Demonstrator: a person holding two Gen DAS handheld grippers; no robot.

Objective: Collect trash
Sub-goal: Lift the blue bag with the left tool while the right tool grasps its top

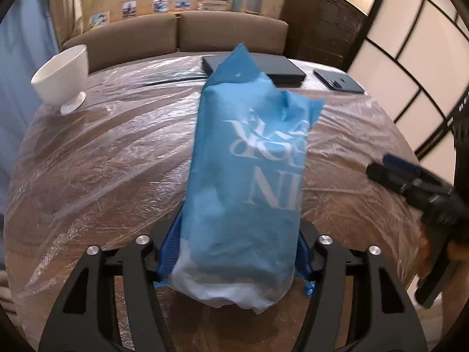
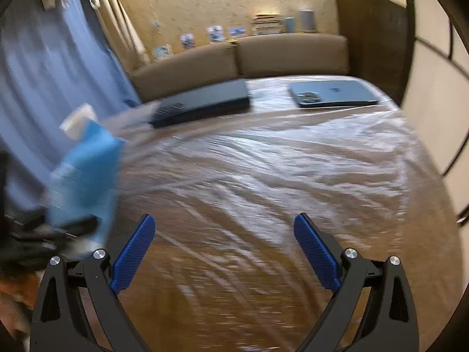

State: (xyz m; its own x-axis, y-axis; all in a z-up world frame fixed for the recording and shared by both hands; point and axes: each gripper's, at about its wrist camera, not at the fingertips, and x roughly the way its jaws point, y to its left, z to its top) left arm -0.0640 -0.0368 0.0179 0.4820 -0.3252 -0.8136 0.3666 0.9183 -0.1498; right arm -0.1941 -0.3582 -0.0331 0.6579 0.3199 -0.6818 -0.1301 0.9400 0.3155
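A blue plastic bag point(image 1: 249, 176) with white lettering stands pinched between the jaws of the left gripper point(image 1: 234, 261), its crumpled top rising above a surface point(image 1: 102, 161) draped in clear plastic film. The bag's pale lower end bulges out just below the blue pads point(image 1: 168, 252) pressing on either side of it. The right gripper point(image 2: 224, 252), seen at the right edge of the left wrist view, hovers near the bag with its jaws spread wide and nothing between them.

The step in hand looks like readying the bag to receive trash: one hand holds it, the other is free. The next move likely calls for the free gripper to catch the bag's upper edge and pull the mouth open, or to go after a piece of litter, though no loose trash shows on the surface in either view.

A white footed bowl point(image 1: 63, 79) sits at the far left. At the far side lie a flat black box point(image 2: 205, 102) and a dark tablet point(image 2: 334, 92), well apart from the bag. A brown sofa point(image 1: 181, 38) runs behind them. Nothing stands between the two grippers.
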